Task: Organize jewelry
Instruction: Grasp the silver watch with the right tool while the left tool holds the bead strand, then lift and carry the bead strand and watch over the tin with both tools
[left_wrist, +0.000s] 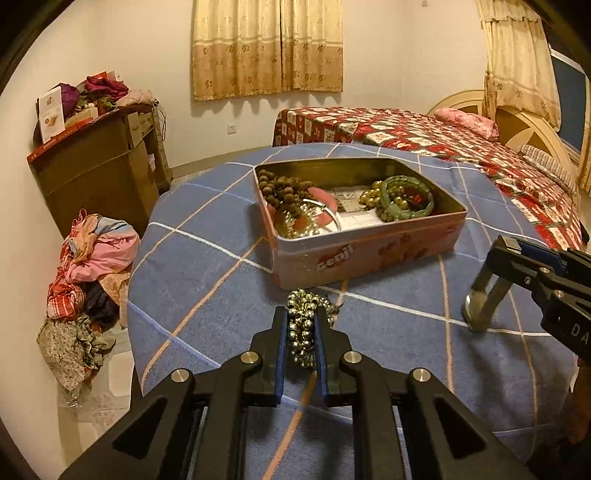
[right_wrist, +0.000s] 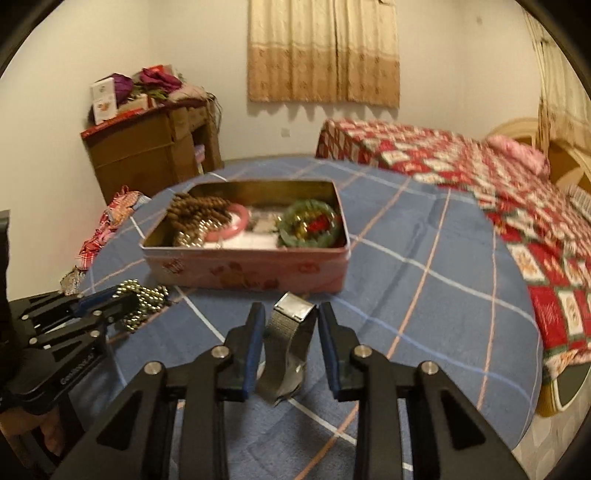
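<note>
Pickup stage: left gripper fingers pinch the silver bead strand on the counter, right gripper fingers spread around the mesh watch; next, likely closing, then lifting both into the tin.

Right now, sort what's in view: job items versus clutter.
Job:
- pink tin holding bracelets
- metal bead string, clamped in left tongs
- mesh watch band, between open right tongs

Lying about:
- clothes heap
- cardboard boxes
- bed
</note>
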